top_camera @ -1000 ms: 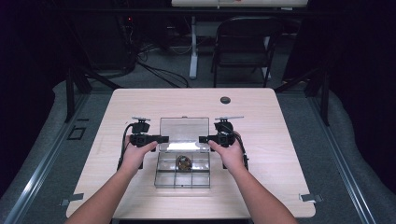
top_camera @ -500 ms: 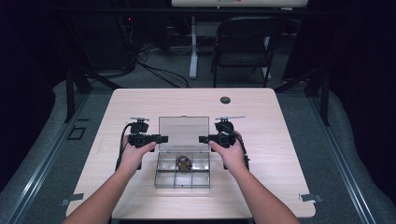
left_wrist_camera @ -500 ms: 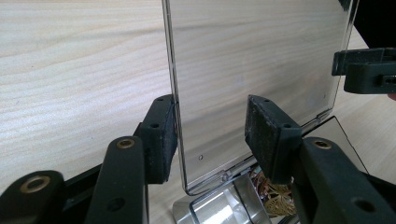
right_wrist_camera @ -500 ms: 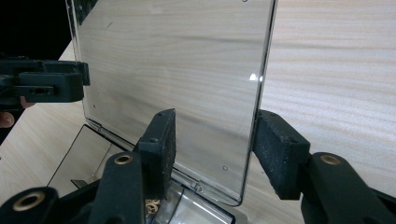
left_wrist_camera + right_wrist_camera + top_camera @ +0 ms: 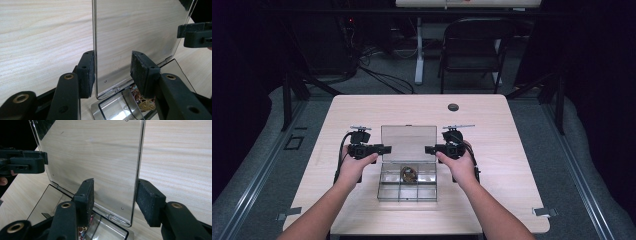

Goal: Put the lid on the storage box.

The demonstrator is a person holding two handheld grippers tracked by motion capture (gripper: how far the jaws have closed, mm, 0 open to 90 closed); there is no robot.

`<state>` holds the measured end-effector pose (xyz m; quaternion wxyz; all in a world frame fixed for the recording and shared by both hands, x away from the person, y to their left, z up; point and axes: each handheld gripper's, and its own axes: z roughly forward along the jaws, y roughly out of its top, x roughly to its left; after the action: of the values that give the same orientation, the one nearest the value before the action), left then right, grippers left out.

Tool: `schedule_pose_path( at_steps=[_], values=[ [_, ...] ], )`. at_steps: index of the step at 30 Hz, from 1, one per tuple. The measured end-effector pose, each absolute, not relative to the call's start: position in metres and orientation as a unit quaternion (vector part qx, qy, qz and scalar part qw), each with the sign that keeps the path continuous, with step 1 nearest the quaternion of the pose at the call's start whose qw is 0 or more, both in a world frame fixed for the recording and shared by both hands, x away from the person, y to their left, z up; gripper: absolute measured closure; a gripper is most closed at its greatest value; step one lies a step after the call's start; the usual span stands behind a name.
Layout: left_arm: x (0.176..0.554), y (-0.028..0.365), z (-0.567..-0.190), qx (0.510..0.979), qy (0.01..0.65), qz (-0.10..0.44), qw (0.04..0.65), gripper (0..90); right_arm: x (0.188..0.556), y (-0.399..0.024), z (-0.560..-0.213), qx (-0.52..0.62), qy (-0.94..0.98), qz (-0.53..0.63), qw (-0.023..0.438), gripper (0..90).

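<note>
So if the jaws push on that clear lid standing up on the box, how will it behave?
The clear lid looks thin and rigid, so it would probably swing on its hinge rather than bend. The compartment box seems light, holding one small item, so it may slide or tip backward.

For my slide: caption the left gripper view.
Left tool straddles the raised clear lid's edge.

Both forearms reach forward from bottom edge, hands level, facing inward. Left gripper (image 5: pixel 384 148) jaws parted, just been closing, nothing pressed. Right gripper (image 5: pixel 428 149) jaws parted, pads gripping nothing.
</note>
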<state>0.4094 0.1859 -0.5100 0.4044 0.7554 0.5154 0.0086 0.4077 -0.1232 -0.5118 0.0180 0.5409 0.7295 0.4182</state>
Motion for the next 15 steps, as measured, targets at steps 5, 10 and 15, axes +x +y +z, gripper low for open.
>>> schedule_pose_path(
  at_steps=[5,10,15],
  values=[
    [0.4078,0.1864,-0.5084,0.757,0.513,0.009,0.405,55.4,0.4057,-0.1235,-0.5094,0.541,0.729,0.418,0.017,49.7],
    [0.4057,0.1866,-0.5068,0.758,0.509,0.011,0.407,55.5,0.4035,-0.1235,-0.5071,0.536,0.732,0.421,0.019,49.8],
    [0.4032,0.1867,-0.5055,0.76,0.504,0.014,0.41,55.8,0.4006,-0.1233,-0.5049,0.53,0.736,0.42,0.023,49.8]
  ],
)
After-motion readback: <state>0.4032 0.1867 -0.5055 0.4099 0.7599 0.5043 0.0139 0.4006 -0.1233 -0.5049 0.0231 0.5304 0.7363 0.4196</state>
